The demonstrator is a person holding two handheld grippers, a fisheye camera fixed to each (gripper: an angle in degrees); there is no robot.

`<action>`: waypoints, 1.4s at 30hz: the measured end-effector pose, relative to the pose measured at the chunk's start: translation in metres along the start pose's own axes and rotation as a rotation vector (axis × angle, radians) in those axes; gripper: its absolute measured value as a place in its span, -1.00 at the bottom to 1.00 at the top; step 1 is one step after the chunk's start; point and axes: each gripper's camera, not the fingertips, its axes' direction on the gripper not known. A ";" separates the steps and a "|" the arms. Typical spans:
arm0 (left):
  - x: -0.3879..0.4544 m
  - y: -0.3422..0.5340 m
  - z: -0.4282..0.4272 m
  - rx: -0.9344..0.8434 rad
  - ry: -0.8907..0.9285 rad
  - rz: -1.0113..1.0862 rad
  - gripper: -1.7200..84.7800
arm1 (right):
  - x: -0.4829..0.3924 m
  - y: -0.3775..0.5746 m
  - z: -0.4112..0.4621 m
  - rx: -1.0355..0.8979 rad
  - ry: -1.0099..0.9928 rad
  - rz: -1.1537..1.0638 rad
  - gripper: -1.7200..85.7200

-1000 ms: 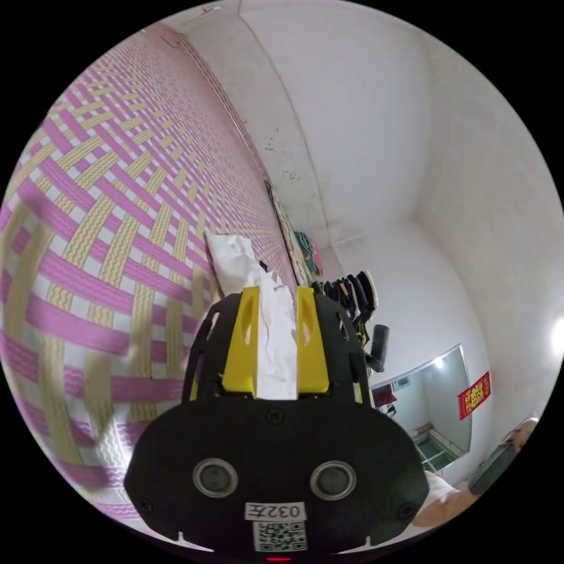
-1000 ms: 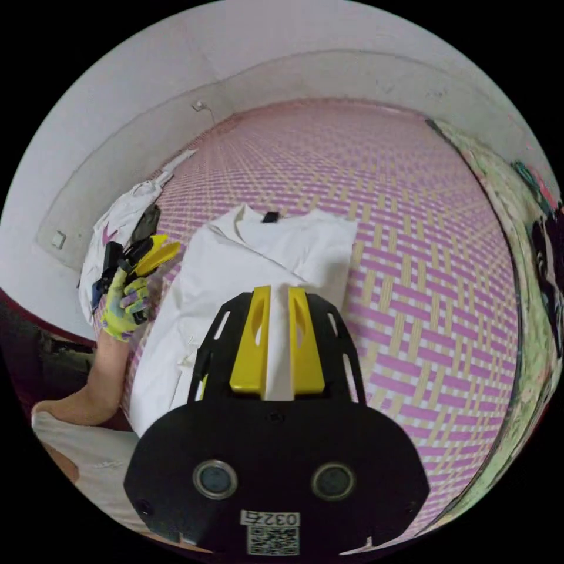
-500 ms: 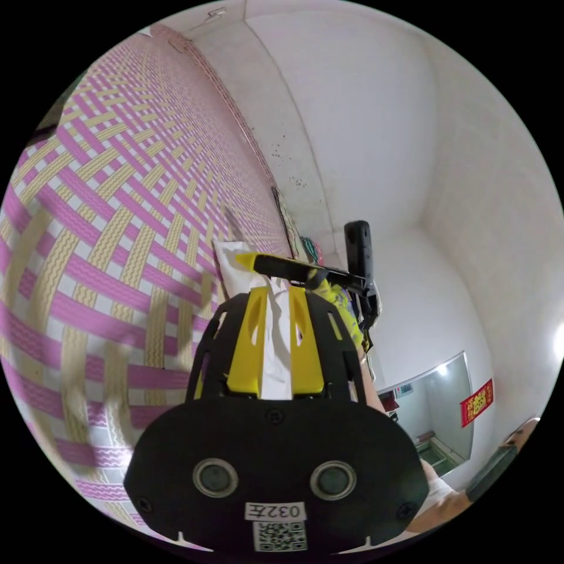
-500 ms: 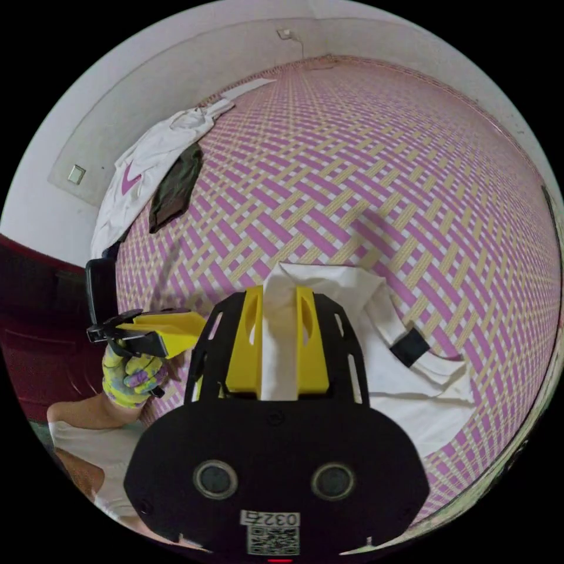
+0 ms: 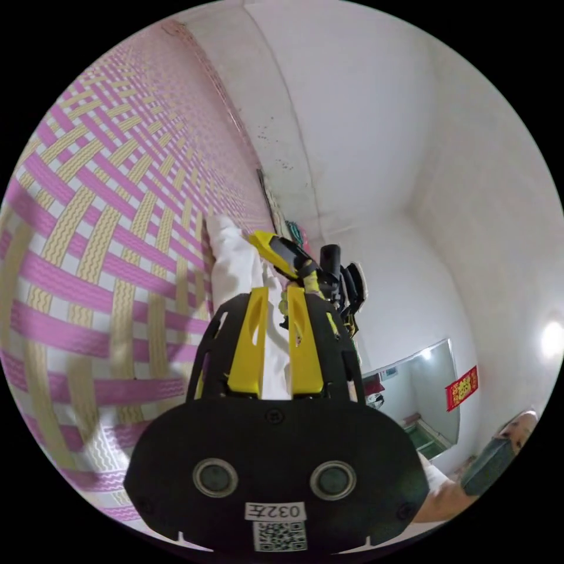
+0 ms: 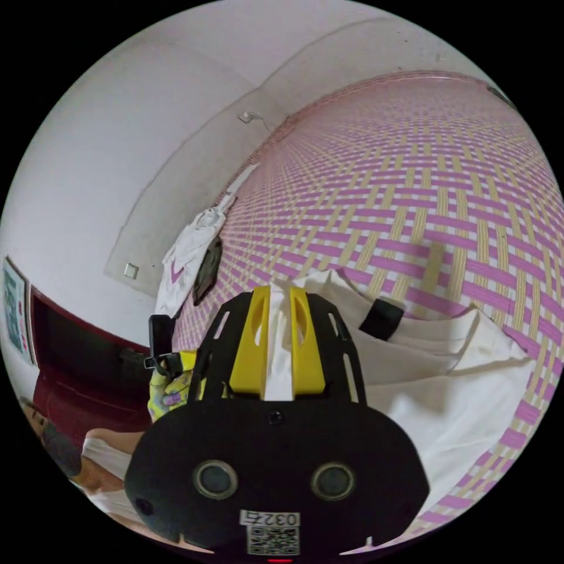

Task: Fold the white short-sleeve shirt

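Right gripper view: right tool (image 6: 277, 305) clenched on white shirt (image 6: 446, 376); left tool (image 5: 273, 305) likewise pinching shirt fabric.

Light even and soft, room bright. One blown-out glare spot on the white wall (image 5: 552, 339) at the edge of the left gripper view. Shadows faint: a soft grey one on the woven mat (image 6: 435, 258) beside the white shirt (image 6: 446, 405). Strong fisheye bending; mat stripes curve toward the rims, black surround outside the circle. Centre sharp; near mat stripes in the left gripper view slightly smeared.
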 end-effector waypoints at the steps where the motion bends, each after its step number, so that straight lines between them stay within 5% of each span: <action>1: 0.002 -0.002 0.004 -0.016 -0.028 0.014 -0.92 | -0.008 0.004 -0.010 -0.009 0.037 -0.021 -0.82; 7: -0.015 -0.007 0.044 -0.157 -0.126 -0.049 -0.92 | -0.027 0.061 -0.064 -0.137 0.286 -0.085 -0.81; 18: -0.045 -0.010 0.074 -0.183 -0.261 -0.097 -0.98 | 0.016 0.150 -0.050 -0.293 0.167 -0.030 -0.71; 34: -0.082 -0.006 0.101 -0.176 -0.307 -0.056 -0.98 | -0.036 0.198 -0.042 -0.136 0.245 -0.204 -0.96; 39: -0.093 -0.001 0.108 -0.178 -0.323 -0.043 -0.98 | -0.012 0.235 -0.034 -0.285 0.249 -0.065 -0.98; 42: -0.093 0.004 0.105 -0.146 -0.320 -0.010 -0.98 | -0.008 0.261 -0.046 -0.161 0.239 -0.056 -0.98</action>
